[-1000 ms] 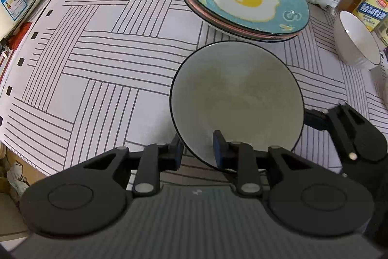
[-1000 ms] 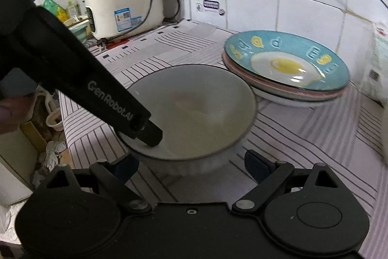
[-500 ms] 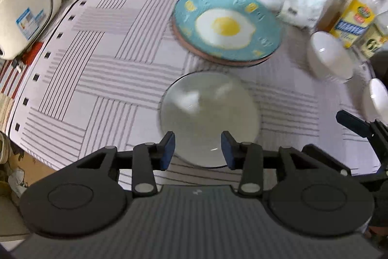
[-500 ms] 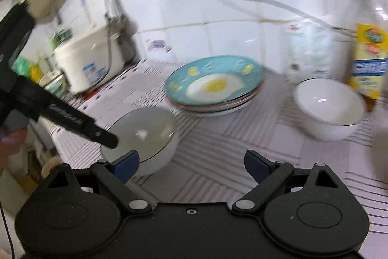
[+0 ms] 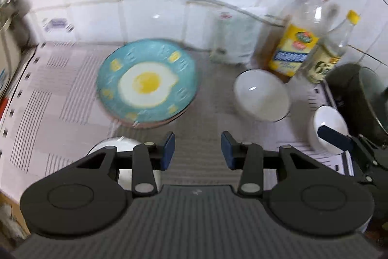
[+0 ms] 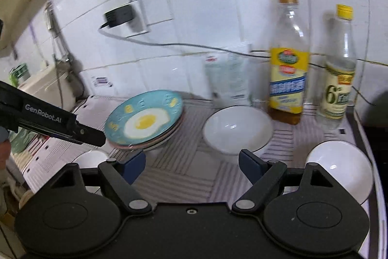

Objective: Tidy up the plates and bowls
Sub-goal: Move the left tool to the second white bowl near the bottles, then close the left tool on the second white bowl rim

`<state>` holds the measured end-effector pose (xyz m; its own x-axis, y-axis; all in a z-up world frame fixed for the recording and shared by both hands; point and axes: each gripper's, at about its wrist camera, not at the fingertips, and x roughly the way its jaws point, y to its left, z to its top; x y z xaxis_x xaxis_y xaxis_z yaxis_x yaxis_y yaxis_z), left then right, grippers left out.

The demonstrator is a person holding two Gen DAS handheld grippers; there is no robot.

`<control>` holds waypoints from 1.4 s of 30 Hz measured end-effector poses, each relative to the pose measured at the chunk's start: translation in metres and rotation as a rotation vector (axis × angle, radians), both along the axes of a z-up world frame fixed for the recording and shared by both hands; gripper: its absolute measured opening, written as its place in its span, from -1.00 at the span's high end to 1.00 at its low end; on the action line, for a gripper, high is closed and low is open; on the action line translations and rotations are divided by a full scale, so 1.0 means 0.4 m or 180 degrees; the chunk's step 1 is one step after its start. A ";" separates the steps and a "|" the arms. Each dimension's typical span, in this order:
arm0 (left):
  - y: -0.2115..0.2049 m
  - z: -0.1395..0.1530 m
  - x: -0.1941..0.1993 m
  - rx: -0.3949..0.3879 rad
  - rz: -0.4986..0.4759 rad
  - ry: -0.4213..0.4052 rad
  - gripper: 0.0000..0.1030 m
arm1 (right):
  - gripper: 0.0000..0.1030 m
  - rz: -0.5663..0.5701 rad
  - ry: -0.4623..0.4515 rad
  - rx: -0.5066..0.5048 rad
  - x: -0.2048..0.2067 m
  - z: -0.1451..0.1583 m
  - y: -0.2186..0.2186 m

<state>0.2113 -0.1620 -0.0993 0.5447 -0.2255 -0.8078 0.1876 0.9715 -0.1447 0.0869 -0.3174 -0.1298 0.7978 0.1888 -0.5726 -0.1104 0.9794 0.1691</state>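
Observation:
A stack of plates topped by a teal fried-egg plate (image 5: 148, 83) (image 6: 145, 119) sits on the striped countertop. A white bowl (image 5: 262, 95) (image 6: 237, 129) stands to its right. A second white bowl (image 5: 329, 129) (image 6: 339, 166) sits further right. The bowl with a dark rim (image 5: 116, 145) (image 6: 91, 159) rests on the counter, half hidden behind my left gripper's body. My left gripper (image 5: 197, 152) is open and empty, raised above the counter. My right gripper (image 6: 192, 165) is open and empty, in front of the middle bowl.
Two bottles (image 6: 288, 79) (image 6: 338, 84) and a white bag (image 6: 229, 81) stand against the tiled wall. A dark pot (image 5: 359, 98) is at the far right. A rice cooker (image 6: 46, 86) stands at the left. A cable hangs from a wall socket (image 6: 121, 15).
My left gripper let go of the dark-rimmed bowl, opened wider and pulled back and up. My right gripper swung right, away from that bowl, and now faces the white bowls and bottles.

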 end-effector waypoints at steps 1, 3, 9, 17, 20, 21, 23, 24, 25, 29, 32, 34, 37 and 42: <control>-0.018 0.003 0.005 0.0008 -0.0039 -0.0011 0.21 | -0.70 -0.0029 0.0007 -0.0011 0.010 0.009 -0.014; -0.058 0.003 0.020 -0.0008 -0.0128 -0.0002 0.21 | -0.70 -0.0101 -0.0054 -0.0080 0.017 0.022 -0.031; -0.142 -0.028 0.076 -0.0040 -0.0232 0.0081 0.11 | -0.65 -0.0267 -0.0078 -0.0215 0.075 0.022 -0.089; -0.177 -0.118 0.190 0.0031 -0.0084 0.0278 0.07 | -0.37 -0.0360 0.0401 0.0117 0.208 -0.059 -0.190; -0.183 -0.151 0.226 -0.0037 -0.0086 0.0356 0.07 | -0.28 -0.0411 0.0579 0.0244 0.250 -0.091 -0.210; -0.185 -0.160 0.235 -0.0061 -0.0079 0.0367 0.07 | -0.23 -0.0444 0.0651 0.0284 0.263 -0.103 -0.216; -0.191 -0.181 0.254 -0.0125 -0.0084 0.0395 0.07 | -0.20 -0.0538 0.0776 0.0410 0.286 -0.127 -0.228; -0.195 -0.191 0.263 -0.0118 -0.0081 0.0422 0.07 | -0.14 -0.0570 0.0821 0.0465 0.295 -0.138 -0.234; -0.201 -0.199 0.274 -0.0103 -0.0092 0.0445 0.07 | -0.10 -0.0604 0.0863 0.0502 0.304 -0.148 -0.239; -0.212 -0.228 0.310 -0.0041 -0.0175 0.0484 0.07 | 0.07 -0.0646 0.0996 0.0498 0.331 -0.170 -0.250; -0.212 -0.252 0.332 -0.0084 -0.0178 0.0579 0.07 | 0.07 -0.0605 0.1079 0.0460 0.353 -0.171 -0.253; -0.216 -0.269 0.342 -0.0093 -0.0195 0.0625 0.07 | 0.07 -0.0599 0.1071 0.0390 0.362 -0.171 -0.251; -0.222 -0.286 0.349 -0.0111 -0.0182 0.0680 0.07 | 0.06 -0.0583 0.1068 0.0214 0.373 -0.169 -0.244; -0.227 -0.306 0.346 -0.0189 -0.0198 0.0691 0.19 | 0.07 -0.0426 0.0990 0.0045 0.369 -0.150 -0.220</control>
<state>0.3498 -0.2528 -0.2216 0.3432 -0.3037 -0.8888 0.2051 0.9477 -0.2446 0.2344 -0.4053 -0.1900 0.6035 0.1039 -0.7905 0.0779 0.9790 0.1882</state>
